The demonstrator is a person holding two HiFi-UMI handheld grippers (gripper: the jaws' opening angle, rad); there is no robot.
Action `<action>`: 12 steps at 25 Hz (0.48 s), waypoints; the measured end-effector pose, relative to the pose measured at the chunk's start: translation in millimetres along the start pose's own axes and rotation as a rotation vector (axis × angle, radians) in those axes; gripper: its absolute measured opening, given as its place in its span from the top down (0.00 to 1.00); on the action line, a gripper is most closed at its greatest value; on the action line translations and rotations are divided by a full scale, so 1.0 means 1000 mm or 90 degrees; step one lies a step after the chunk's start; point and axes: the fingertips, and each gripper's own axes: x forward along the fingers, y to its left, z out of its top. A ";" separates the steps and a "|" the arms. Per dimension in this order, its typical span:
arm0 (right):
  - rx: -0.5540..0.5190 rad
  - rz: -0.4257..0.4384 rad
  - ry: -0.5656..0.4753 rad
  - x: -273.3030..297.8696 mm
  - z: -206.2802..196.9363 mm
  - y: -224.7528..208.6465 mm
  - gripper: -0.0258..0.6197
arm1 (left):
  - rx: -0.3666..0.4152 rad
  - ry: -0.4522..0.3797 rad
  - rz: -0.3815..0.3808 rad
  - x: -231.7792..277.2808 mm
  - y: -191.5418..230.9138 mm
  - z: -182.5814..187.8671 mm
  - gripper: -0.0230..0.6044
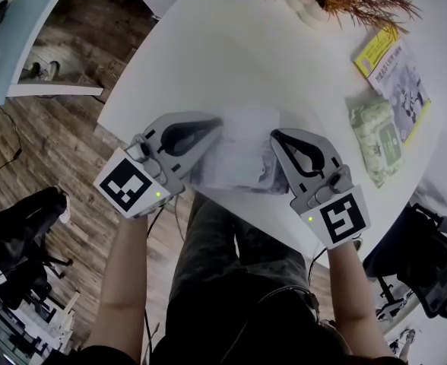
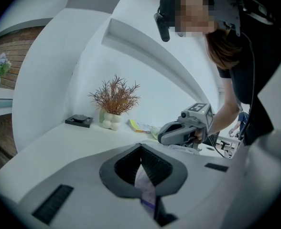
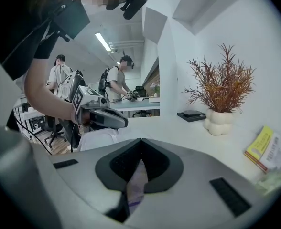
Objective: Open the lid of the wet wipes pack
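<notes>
At the near edge of the white surface, just above the person's lap, the left gripper and the right gripper face each other with the wet wipes pack between them. The left gripper's jaws are pinched tight on a thin white-and-purple edge of the pack's film. The right gripper's jaws are clamped the same way on the opposite edge. The pack itself is white and soft, and its lid cannot be made out. Farther right lies a green pack touching a yellow booklet. At the far edge stands a dried plant in a white vase.
</notes>
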 end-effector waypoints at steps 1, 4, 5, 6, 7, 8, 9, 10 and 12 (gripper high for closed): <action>-0.002 -0.001 -0.001 0.000 0.000 0.000 0.93 | 0.000 -0.001 0.004 0.000 0.000 0.000 0.94; -0.011 -0.009 -0.006 0.000 0.001 -0.001 0.93 | 0.000 0.000 0.015 -0.001 0.002 -0.001 0.94; -0.015 -0.013 -0.007 0.000 0.002 -0.001 0.93 | 0.001 -0.001 0.018 -0.001 0.002 -0.001 0.94; -0.019 -0.017 -0.009 0.000 0.002 -0.001 0.93 | 0.002 -0.002 0.022 -0.002 0.002 0.000 0.94; -0.023 -0.022 -0.011 -0.001 0.004 0.000 0.93 | 0.005 -0.003 0.027 -0.002 0.002 0.000 0.94; -0.027 -0.027 -0.014 -0.002 0.005 0.000 0.93 | 0.007 -0.005 0.033 -0.003 0.001 0.001 0.94; -0.028 -0.032 -0.017 -0.003 0.006 0.001 0.93 | 0.009 -0.007 0.038 -0.003 0.000 0.002 0.94; -0.029 -0.037 -0.020 -0.004 0.007 0.001 0.93 | 0.010 -0.009 0.043 -0.004 0.000 0.002 0.94; -0.031 -0.043 -0.024 -0.007 0.007 0.001 0.93 | 0.013 -0.012 0.053 -0.006 -0.002 0.003 0.94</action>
